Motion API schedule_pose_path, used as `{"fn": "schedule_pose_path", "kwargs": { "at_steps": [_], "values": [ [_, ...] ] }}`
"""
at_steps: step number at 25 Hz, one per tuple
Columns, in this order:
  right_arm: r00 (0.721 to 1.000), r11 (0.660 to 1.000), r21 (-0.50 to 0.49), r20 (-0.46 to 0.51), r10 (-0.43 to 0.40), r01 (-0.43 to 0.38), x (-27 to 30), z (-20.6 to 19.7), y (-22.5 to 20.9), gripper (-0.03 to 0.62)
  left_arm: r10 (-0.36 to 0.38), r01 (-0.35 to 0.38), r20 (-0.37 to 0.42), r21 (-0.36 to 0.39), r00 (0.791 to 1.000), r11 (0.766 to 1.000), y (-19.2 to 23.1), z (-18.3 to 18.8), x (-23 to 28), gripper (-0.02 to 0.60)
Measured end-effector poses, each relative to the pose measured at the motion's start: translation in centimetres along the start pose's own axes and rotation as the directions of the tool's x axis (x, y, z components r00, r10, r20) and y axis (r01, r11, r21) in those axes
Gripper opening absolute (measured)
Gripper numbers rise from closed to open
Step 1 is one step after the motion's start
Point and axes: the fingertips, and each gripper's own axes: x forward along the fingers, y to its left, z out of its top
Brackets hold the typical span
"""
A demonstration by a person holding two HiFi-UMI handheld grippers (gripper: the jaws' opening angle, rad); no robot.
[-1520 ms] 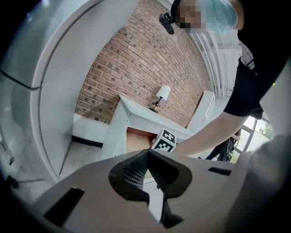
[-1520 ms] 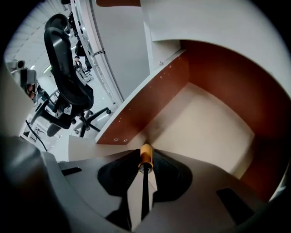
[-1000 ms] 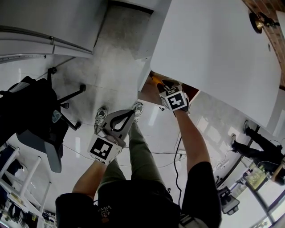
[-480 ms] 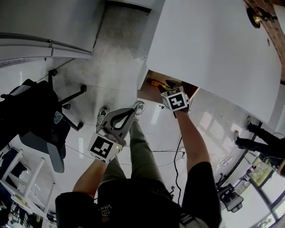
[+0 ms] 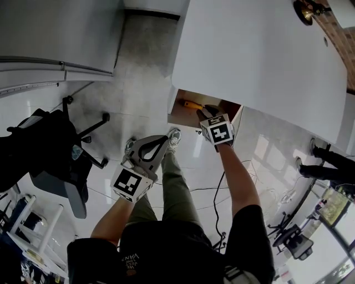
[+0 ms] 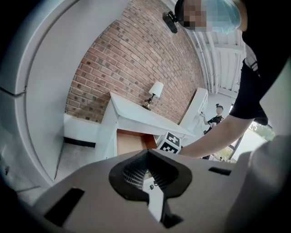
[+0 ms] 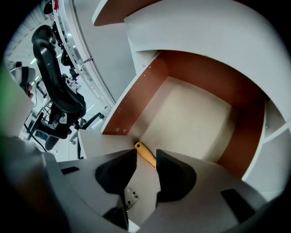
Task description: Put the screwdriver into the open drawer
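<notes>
The screwdriver (image 5: 192, 104), with a yellow-orange handle, lies on the floor of the open drawer (image 5: 178, 115) under the white desk. In the right gripper view its handle (image 7: 142, 149) rests by the drawer's front left corner, just beyond the jaws. My right gripper (image 5: 204, 113) hangs over the drawer and points steeply down. Its jaws (image 7: 146, 157) stand apart and are closing, with nothing pressed between them. My left gripper (image 5: 160, 142) is held lower left, away from the drawer. Its fingertips (image 6: 146, 153) meet, holding nothing.
The white desk top (image 5: 260, 55) overhangs the drawer, with a small lamp (image 5: 304, 8) at its far end. A black office chair (image 5: 52, 147) stands to the left on the glossy floor. Cables (image 5: 221, 188) run beside my legs. Another person (image 6: 218, 112) stands far off.
The right gripper has lifted a little off the screwdriver, which stays on the drawer floor. The left gripper has hardly moved.
</notes>
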Motion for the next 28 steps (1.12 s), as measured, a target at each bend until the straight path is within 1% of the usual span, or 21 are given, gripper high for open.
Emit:
{"fn": "schedule_pose_path", "kwargs": {
  "at_steps": [4, 7, 10, 11, 13, 18, 20, 24, 28],
  "values": [
    [0.999, 0.999, 0.036, 0.051, -0.002, 0.001, -2.5, 0.3, 0.5, 0.111, -0.017, 0.017, -0.009, 0.015, 1.0, 1.0, -1.4, 1.0, 0.1, 0.007],
    [0.993, 0.997, 0.08, 0.112, -0.021, 0.012, -5.3, 0.7, 0.8, 0.084, -0.047, 0.048, -0.036, 0.041, 0.998, 0.998, -3.1, 2.0, 0.3, 0.008],
    [0.977, 0.989, 0.14, 0.2, -0.072, 0.044, -8.3, 1.6, 1.1, 0.017, -0.086, 0.09, -0.054, 0.077, 0.995, 0.993, -4.5, 3.0, 0.3, 0.008],
    [0.97, 0.986, 0.158, 0.228, -0.087, 0.051, -9.4, 1.9, 1.3, 0.004, -0.098, 0.102, -0.056, 0.088, 0.994, 0.991, -4.9, 3.4, 0.2, 0.007],
    [0.953, 0.98, 0.188, 0.283, -0.111, 0.059, -11.5, 2.4, 1.8, 0.0, -0.119, 0.125, -0.06, 0.108, 0.991, 0.986, -5.8, 4.2, 0.1, 0.007],
    [0.897, 0.964, 0.25, 0.399, -0.192, 0.096, -17.4, 3.1, 3.0, 0.0, -0.158, 0.166, -0.067, 0.146, 0.985, 0.975, -8.0, 5.7, -0.7, 0.008],
    [0.867, 0.955, 0.276, 0.443, -0.228, 0.11, -19.8, 3.4, 3.6, 0.0, -0.177, 0.187, -0.07, 0.166, 0.982, 0.968, -8.6, 6.3, -1.0, 0.008],
    [0.802, 0.925, 0.368, 0.525, -0.287, 0.09, -24.5, 3.2, 5.1, 0.0, -0.197, 0.208, -0.075, 0.195, 0.978, 0.958, -9.8, 7.3, -2.2, 0.008],
    [0.743, 0.895, 0.437, 0.571, -0.348, 0.083, -28.9, 2.4, 6.7, 0.0, -0.214, 0.223, -0.065, 0.223, 0.975, 0.949, -11.0, 8.8, -3.6, 0.007]
  ]
}}
